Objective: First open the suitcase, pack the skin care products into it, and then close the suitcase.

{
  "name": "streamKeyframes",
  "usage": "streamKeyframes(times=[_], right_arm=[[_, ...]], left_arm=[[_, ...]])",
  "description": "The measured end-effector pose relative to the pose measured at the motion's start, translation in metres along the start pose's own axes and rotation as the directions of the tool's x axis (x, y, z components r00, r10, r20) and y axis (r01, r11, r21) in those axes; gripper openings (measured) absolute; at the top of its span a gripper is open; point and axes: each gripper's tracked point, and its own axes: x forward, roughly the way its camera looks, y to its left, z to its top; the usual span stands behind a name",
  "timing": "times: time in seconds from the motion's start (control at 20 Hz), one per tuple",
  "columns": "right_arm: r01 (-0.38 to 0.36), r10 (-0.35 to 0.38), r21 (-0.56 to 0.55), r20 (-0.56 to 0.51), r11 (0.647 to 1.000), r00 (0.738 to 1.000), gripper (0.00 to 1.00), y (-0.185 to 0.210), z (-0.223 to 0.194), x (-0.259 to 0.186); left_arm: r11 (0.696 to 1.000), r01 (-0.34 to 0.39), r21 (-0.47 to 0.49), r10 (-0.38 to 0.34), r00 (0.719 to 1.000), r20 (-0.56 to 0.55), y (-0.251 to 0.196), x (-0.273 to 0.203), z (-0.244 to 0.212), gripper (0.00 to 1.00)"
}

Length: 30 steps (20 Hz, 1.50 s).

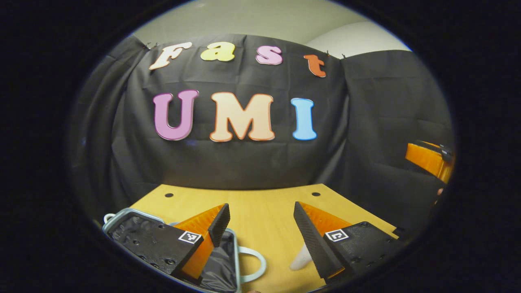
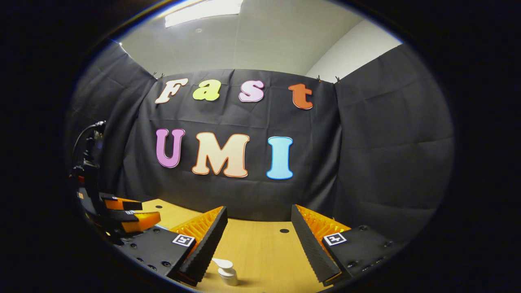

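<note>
1. My left hand-held gripper (image 1: 260, 228) hangs with its jaws wide, holding nothing; my right hand-held gripper (image 2: 257, 232) is also wide and empty.
2. The white pump bottle (image 2: 226, 272) stands upright on the wooden counter (image 2: 260, 248), between my right fingers.
3. The suitcase (image 1: 222, 260) lies open at the counter's left, dark lining showing, its pale handle (image 1: 254, 264) toward the middle.

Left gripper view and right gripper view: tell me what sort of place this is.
Probably a recording booth set up for a packing task: black cloth wall on all sides, a wooden table, and on it an open suitcase and a pump bottle.
</note>
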Motion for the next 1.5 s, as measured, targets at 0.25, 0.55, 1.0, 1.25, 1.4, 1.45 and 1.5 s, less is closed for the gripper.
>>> streamKeyframes(times=[0.25, 0.55, 1.0, 1.25, 1.4, 1.45, 1.5], right_arm=[[0.035, -0.036, -0.032, -0.02, 0.999, 0.999, 1.0, -0.026, -0.007, -0.01], [0.065, -0.067, -0.052, -0.038, 0.997, 0.997, 1.0, -0.044, -0.013, -0.019], [0.032, -0.037, -0.082, -0.052, 0.996, 0.998, 0.98, -0.034, -0.017, -0.022], [-0.014, 0.01, -0.069, -0.057, 0.998, 0.998, 0.98, -0.018, -0.023, -0.019], [-0.039, 0.035, -0.057, -0.07, 0.998, 0.997, 0.98, -0.007, -0.034, -0.013], [-0.047, 0.043, -0.05, -0.077, 0.998, 0.996, 0.98, -0.004, -0.04, -0.01], [-0.057, 0.053, -0.04, -0.09, 0.998, 0.995, 0.98, 0.002, -0.047, -0.007]], left_arm=[[0.998, 0.06, -0.006, -0.06, 0.994, -0.09, -0.038, 0.014, -0.049, 0.95], [0.994, 0.095, -0.047, -0.102, 0.975, -0.198, -0.064, 0.024, -0.106, 0.94], [0.992, 0.116, -0.056, -0.128, 0.925, -0.357, -0.079, 0.038, -0.19, 0.96], [0.988, 0.153, -0.029, -0.153, 0.912, -0.381, -0.081, 0.036, -0.201, 0.38], [0.983, 0.174, -0.052, -0.18, 0.9, -0.397, -0.082, 0.031, -0.195, 0.36], [0.984, 0.172, -0.048, -0.177, 0.904, -0.39, -0.08, 0.028, -0.186, 0.3], [0.984, 0.172, -0.041, -0.175, 0.91, -0.376, -0.077, 0.027, -0.175, 0.3]])
